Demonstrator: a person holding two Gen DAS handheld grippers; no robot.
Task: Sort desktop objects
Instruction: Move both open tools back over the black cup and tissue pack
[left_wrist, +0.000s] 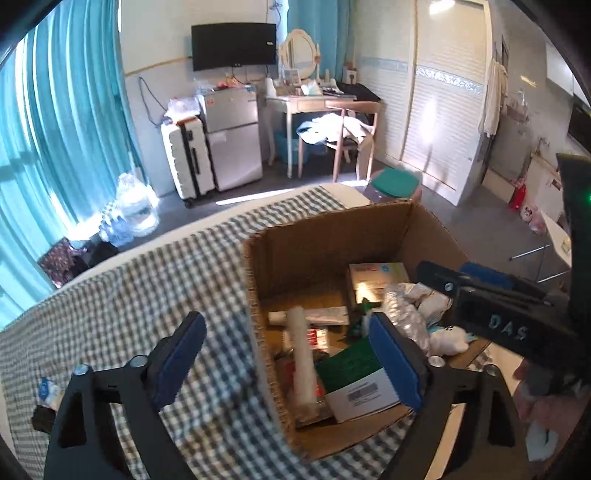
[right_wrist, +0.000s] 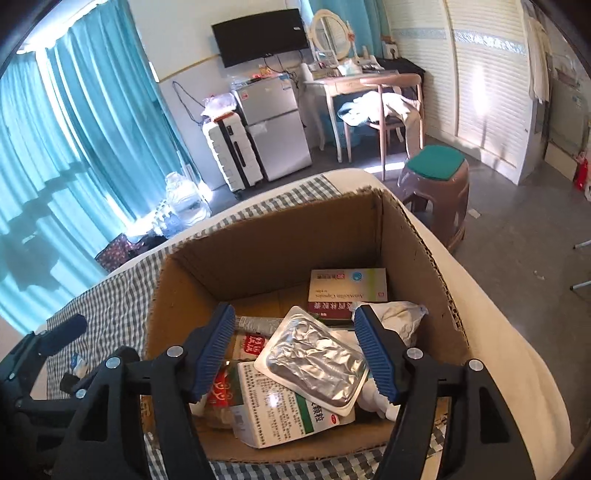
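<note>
In the left wrist view, the left gripper (left_wrist: 288, 360) is held wide open, with nothing in it, above the brown cardboard box (left_wrist: 255, 295) on the checked cloth (left_wrist: 122, 291).

In the right wrist view, the right gripper (right_wrist: 295, 354) is spread open and empty over the box, above a silver foil pill pack (right_wrist: 314, 363) lying on a white and green medicine carton (right_wrist: 273, 410).

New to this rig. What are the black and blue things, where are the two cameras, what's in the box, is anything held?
No robot: a person holds two handheld two-finger tools. Each picture comes from a fisheye camera on one tool, looking along its fingers.

In the left wrist view, the left tool is open and empty, straddling the near left wall of the cardboard box; the right tool reaches in from the right.

In the right wrist view, the right tool is open above a foil blister pack, not gripping it. The box sits on a checked cloth and holds medicine boxes and other packets.
</note>
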